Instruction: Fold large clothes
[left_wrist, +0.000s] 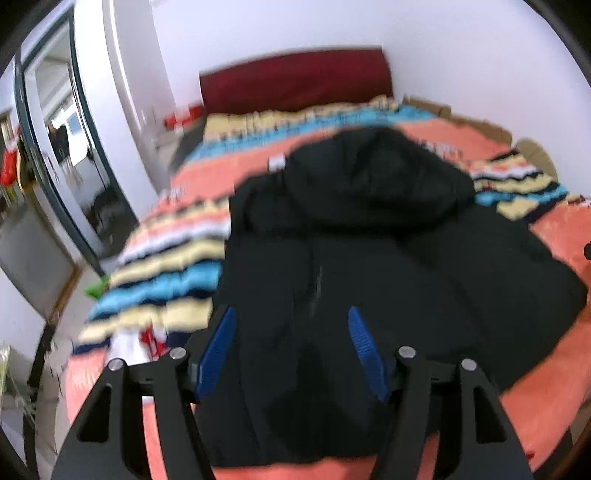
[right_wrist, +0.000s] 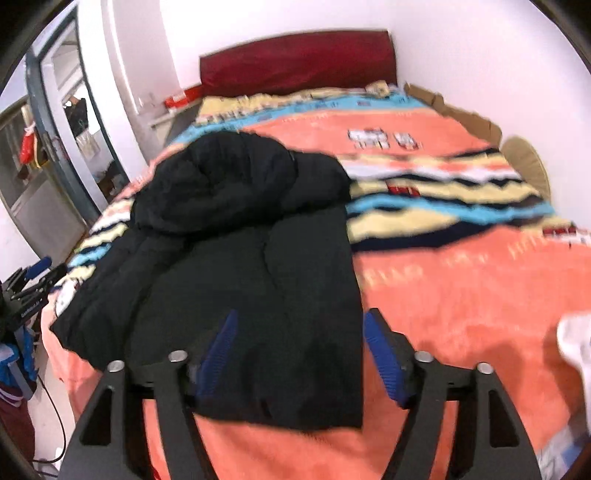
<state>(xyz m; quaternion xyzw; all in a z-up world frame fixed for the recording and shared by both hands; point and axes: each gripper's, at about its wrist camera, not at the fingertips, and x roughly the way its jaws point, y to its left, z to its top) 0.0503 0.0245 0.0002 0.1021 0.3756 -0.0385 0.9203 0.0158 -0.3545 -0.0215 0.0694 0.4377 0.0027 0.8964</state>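
Garment: black hooded jacket (left_wrist: 369, 258) spread flat on the bed, hood toward the headboard, hem toward the cameras; in the right wrist view (right_wrist: 240, 277) it occupies the left half of the bed.
Hood: bunched into a rounded mound at the far end of the jacket, resting on the blanket.
Hem: lies just inside the near edge of the bed, with a strip of orange blanket showing below it in both views.
Bedding: striped blanket (right_wrist: 461, 288) in orange, cream, sky blue and dark navy, covering the mattress beneath the jacket.
Headboard: dark red headboard (left_wrist: 295, 79) against the white wall at the far end.
Left gripper: left gripper (left_wrist: 291, 350) poised above the lower part of the jacket, its blue-padded fingers (left_wrist: 218, 354) spread wide, with nothing clamped between them; whether the tips touch the cloth cannot be told through the blur.
Right gripper: right gripper (right_wrist: 301, 354) near the jacket's lower right corner, jaws spread wide and holding nothing; the left pad lies over black fabric, the right pad over orange blanket, so that the jacket's right edge runs between them.
Doorway: dark-framed doorway (left_wrist: 59, 147) at left, opening onto a brighter room.
Cardboard: brown cardboard (right_wrist: 461, 114) standing along the far right edge of the bed against the wall.
Image quality: both views softened by motion blur.
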